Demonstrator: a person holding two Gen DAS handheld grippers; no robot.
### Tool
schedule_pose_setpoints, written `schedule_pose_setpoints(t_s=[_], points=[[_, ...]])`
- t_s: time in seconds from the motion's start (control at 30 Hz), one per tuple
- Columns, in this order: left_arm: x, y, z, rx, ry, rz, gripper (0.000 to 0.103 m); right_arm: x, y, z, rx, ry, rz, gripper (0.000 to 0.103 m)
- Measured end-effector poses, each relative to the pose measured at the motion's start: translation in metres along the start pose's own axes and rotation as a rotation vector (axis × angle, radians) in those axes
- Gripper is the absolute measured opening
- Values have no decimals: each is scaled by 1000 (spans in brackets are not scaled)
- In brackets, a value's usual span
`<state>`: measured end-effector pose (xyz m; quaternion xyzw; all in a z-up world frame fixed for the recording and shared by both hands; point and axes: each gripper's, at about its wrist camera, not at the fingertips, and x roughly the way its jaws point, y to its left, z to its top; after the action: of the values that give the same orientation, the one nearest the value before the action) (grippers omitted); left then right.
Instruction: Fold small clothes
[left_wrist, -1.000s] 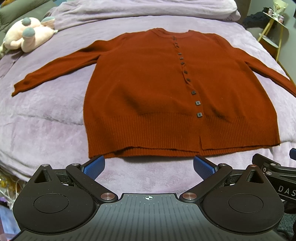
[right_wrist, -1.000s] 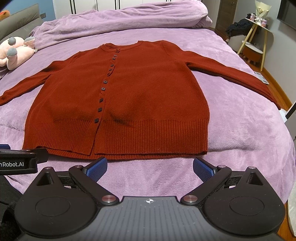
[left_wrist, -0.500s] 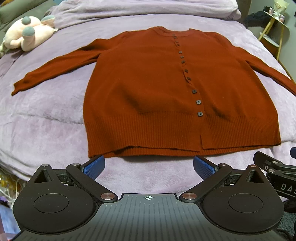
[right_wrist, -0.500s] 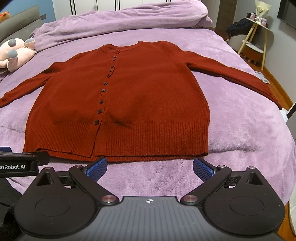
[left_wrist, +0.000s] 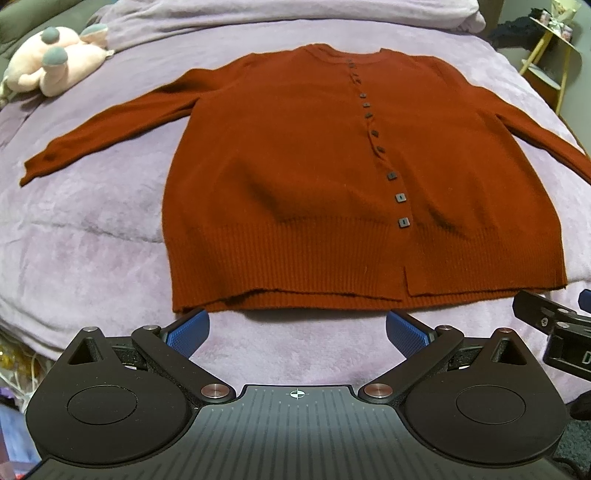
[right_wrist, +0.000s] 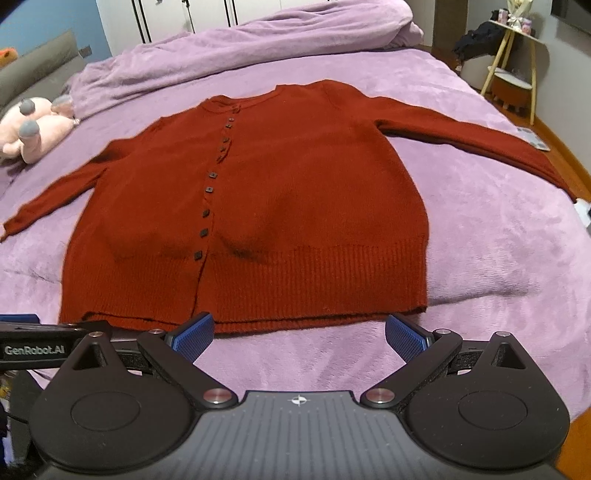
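A rust-red buttoned cardigan (left_wrist: 295, 177) lies flat, front up, on a purple bed (left_wrist: 92, 229), sleeves spread to both sides. It also shows in the right wrist view (right_wrist: 303, 206). My left gripper (left_wrist: 297, 330) is open and empty, just short of the cardigan's ribbed hem, toward its left half. My right gripper (right_wrist: 300, 334) is open and empty, its left fingertip at the hem's edge, toward the right half. Each gripper shows at the edge of the other's view.
A pink plush toy (left_wrist: 55, 59) lies at the far left of the bed. A rumpled purple duvet (right_wrist: 240, 48) lies behind the collar. A yellow-legged side table (right_wrist: 517, 66) stands on the floor at the far right. The bed's edge runs right of the right sleeve.
Both grippers have moved slightly forward toward the hem; the right view has turned a little. Both stay open. The cardigan has not moved.
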<state>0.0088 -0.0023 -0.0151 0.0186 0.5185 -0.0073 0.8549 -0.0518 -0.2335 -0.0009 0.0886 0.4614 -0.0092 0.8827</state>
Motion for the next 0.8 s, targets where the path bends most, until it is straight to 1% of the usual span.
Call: schedule_pose_setpoints(t_s=[0.1, 0.2, 0.3, 0.37, 0.4, 0.5, 0.57, 0.6, 0.63, 0.7, 0.73, 0.77, 0.8], points=[[4, -1, 1, -1, 5, 2, 103, 2, -13, 0, 61, -18, 78, 99], [9, -4, 4, 4, 15, 8, 103, 7, -28, -2, 122, -66, 167, 99], [15, -5, 8, 6, 22, 2, 103, 23, -48, 0, 177, -55, 311, 99], [20, -5, 13, 3, 12, -13, 103, 32, -69, 2, 253, -88, 373, 99], [23, -6, 17, 3, 3, -21, 103, 36, -81, 6, 289, -116, 375, 99], [33, -7, 32, 3, -35, -32, 103, 39, -125, 28, 366, -250, 293, 99], [41, -7, 46, -11, -67, -45, 103, 39, -166, 45, 449, -353, 204, 99], [45, -7, 53, -22, -86, -47, 103, 42, -193, 55, 523, -395, 145, 99], [50, -8, 60, -33, -110, -45, 103, 46, -215, 61, 588, -415, 113, 99], [61, -11, 73, -47, -156, -32, 103, 57, -263, 69, 750, -434, 67, 92], [68, -12, 79, -51, -174, -27, 103, 64, -287, 71, 839, -431, 57, 75], [74, -14, 86, -52, -184, -21, 103, 72, -306, 72, 915, -426, 55, 51], [81, -16, 92, -55, -190, -14, 103, 83, -324, 72, 996, -414, 43, 44]])
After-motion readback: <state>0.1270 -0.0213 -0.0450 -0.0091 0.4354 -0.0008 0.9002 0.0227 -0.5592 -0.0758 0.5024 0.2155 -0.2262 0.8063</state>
